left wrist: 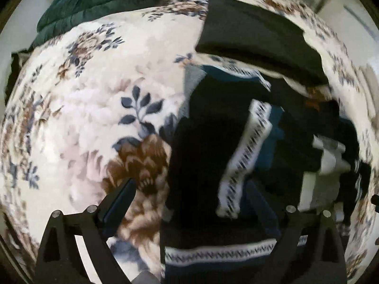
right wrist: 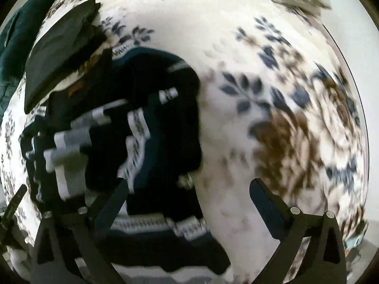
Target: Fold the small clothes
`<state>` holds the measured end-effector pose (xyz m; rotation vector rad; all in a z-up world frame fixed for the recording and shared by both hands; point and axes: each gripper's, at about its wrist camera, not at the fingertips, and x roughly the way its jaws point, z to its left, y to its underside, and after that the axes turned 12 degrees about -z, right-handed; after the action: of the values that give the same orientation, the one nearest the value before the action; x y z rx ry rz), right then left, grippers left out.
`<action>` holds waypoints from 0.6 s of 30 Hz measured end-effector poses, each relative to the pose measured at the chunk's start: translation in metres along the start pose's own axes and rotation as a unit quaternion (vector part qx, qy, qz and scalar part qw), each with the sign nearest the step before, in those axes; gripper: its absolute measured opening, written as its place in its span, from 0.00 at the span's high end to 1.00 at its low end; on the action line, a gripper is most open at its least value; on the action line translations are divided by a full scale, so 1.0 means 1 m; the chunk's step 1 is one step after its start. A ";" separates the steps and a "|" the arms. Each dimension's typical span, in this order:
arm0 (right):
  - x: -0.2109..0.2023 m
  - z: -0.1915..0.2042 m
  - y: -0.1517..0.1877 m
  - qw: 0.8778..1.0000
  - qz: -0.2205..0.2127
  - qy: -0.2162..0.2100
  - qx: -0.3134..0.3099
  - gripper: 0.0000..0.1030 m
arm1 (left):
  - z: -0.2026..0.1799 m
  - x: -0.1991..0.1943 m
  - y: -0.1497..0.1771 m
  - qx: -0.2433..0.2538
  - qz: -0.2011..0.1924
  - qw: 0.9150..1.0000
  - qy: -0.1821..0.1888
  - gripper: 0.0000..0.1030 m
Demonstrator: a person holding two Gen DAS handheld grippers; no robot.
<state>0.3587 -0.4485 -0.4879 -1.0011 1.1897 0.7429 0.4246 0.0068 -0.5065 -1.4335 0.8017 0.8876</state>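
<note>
A pile of small dark navy clothes (left wrist: 208, 142) with white patterned bands (left wrist: 246, 156) lies on a floral blanket (left wrist: 90, 108). My left gripper (left wrist: 189, 201) hangs open just above the pile's near edge, its pads touching no cloth. In the right wrist view the same pile (right wrist: 170, 108) sits left of centre. My right gripper (right wrist: 189, 194) stands open over the pile's right edge and the blanket (right wrist: 272, 99), with nothing held. The white and grey housing of the left tool (right wrist: 68, 153) shows above the pile. Both views are blurred.
A folded black cloth (left wrist: 255, 35) lies just beyond the pile, also seen as the black cloth (right wrist: 59, 54) at upper left. A dark green quilt (left wrist: 94, 2) is bunched at the blanket's far corner. Part of the right tool's white housing (left wrist: 329, 158) shows at the right.
</note>
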 end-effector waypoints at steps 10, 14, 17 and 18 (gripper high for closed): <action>-0.016 -0.102 0.052 0.998 0.051 -0.028 -0.033 0.00 | -0.106 -0.066 0.080 0.001 0.046 0.999 0.002 0.01; -0.015 -0.150 0.044 0.994 0.077 -0.063 -0.047 0.00 | -0.168 -0.080 0.143 -0.028 0.108 0.994 0.022 0.01; -0.009 -0.179 0.025 0.991 0.090 -0.097 -0.036 0.00 | -0.219 -0.082 0.191 -0.024 0.154 0.987 0.049 0.01; -0.005 -0.188 0.018 0.989 0.096 -0.111 -0.029 0.00 | -0.234 -0.083 0.204 -0.021 0.165 0.984 0.061 0.01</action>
<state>0.2677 -0.6140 -0.4988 -0.8340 1.0830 1.0195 0.2202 -0.2396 -0.5291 -1.4259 1.1417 1.0788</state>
